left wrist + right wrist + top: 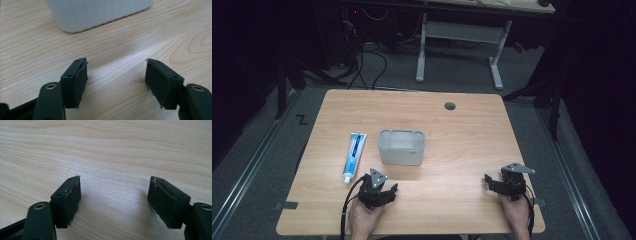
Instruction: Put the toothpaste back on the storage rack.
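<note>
A: Where does the tube [353, 156] lie?

B: Left of centre in the high view, flat on the wooden desk [462, 130], cap toward the bottom edge, just left of the bin [401, 146]. The left hand-held gripper [384, 192] sits below it, jaws spread wide and empty; in its own view the bin [100, 12] fills the top.

A: And the other?

B: The right hand-held gripper [493, 183], lower right, is also wide open, holding nothing.

A: How would the tube handle?

B: Probably light, soft and smooth, so it may dent or slip. A grip across the flat body near the stiffer cap end looks safest. The bin is pale, rigid-looking plastic with rounded corners.
</note>
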`<state>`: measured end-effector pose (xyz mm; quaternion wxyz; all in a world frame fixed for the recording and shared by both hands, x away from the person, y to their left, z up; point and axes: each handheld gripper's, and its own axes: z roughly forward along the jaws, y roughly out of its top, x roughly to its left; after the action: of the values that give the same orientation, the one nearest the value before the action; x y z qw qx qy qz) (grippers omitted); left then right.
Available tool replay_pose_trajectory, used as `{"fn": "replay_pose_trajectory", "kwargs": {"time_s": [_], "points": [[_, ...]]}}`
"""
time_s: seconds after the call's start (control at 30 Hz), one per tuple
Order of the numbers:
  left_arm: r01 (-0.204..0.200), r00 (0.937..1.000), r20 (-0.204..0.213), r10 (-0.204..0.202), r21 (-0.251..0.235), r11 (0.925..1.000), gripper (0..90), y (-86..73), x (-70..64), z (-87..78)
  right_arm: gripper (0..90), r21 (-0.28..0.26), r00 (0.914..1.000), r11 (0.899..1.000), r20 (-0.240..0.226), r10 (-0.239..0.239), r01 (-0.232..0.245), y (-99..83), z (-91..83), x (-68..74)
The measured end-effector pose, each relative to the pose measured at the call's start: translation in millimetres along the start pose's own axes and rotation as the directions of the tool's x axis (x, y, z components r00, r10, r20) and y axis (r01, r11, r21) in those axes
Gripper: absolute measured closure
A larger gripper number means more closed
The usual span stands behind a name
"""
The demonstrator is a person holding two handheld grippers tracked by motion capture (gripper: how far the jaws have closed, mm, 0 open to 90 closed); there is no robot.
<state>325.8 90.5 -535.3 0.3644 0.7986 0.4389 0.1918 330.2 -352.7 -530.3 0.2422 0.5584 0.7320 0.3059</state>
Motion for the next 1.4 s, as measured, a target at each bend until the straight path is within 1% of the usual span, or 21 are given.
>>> {"fn": "replay_pose_trajectory", "kwargs": {"time_s": [0.03,0.07,0.1,0.27,0.37,0.47,0.63,0.73,0.87,1.23,1.27,1.33,1.4], "points": [[0.000,1.0000,0.000,0.000,0.000,1.0000,34.7,-0.1,0.0,-0.1,26.8,0.000,1.0000,1.000,0.000,0.000,0.000,0.0,0.0,0.0],[0.003,1.0000,0.002,-0.003,-0.002,1.0000,36.9,-0.2,0.4,-0.5,26.8,0.000,1.0000,1.000,0.000,0.000,0.000,0.1,0.0,0.0],[0.010,0.9999,0.010,-0.010,-0.006,0.9999,37.3,-0.6,1.8,-0.9,26.8,0.000,1.0000,1.000,0.000,0.000,0.000,0.1,0.0,0.0],[0.017,0.9996,0.022,-0.017,-0.010,0.9998,37.3,-1.5,3.3,-1.9,26.8,0.000,1.0000,1.000,0.000,0.000,0.000,0.1,0.0,0.0],[0.013,0.9995,0.030,-0.013,-0.009,0.9999,37.2,-1.6,4.3,-2.2,26.8,0.000,1.0000,1.000,0.000,0.000,0.000,0.1,0.1,0.0],[0.014,0.9996,0.026,-0.014,-0.009,0.9999,36.4,-1.7,4.8,-2.2,26.8,0.000,1.0000,1.000,0.000,0.001,-0.001,0.1,0.0,0.0],[0.033,0.9992,0.021,-0.032,-0.005,0.9995,36.4,-1.5,7.6,-3.6,26.8,0.000,1.0000,1.000,0.000,0.001,-0.001,0.1,0.1,0.0],[0.044,0.9985,0.033,-0.043,-0.007,0.9990,36.5,-0.6,10.0,-7.0,26.8,0.000,1.0000,1.000,0.000,0.000,0.000,0.1,0.0,0.0],[0.044,0.9973,0.060,-0.043,-0.015,0.9989,35.3,1.2,11.8,-12.9,26.8,0.000,1.0000,1.000,0.000,0.001,-0.001,0.1,0.1,0.0],[0.045,0.9977,0.051,-0.045,-0.014,0.9989,33.8,2.1,13.9,-23.0,26.8,0.000,1.0000,1.000,0.000,0.001,-0.001,0.1,0.1,0.0],[0.039,0.9983,0.045,-0.038,-0.022,0.9990,33.7,1.8,14.6,-24.4,26.8,0.000,1.0000,1.000,0.000,0.001,-0.001,0.1,0.1,0.0],[0.045,0.9982,0.043,-0.043,-0.042,0.9981,34.3,0.1,15.0,-27.8,26.8,0.000,1.0000,1.000,0.000,0.000,0.000,0.1,0.0,0.0],[0.047,0.9980,0.045,-0.045,-0.039,0.9981,34.9,-0.8,16.6,-30.2,26.8,0.000,1.0000,1.000,0.000,0.000,0.000,0.1,0.0,0.0]]}}
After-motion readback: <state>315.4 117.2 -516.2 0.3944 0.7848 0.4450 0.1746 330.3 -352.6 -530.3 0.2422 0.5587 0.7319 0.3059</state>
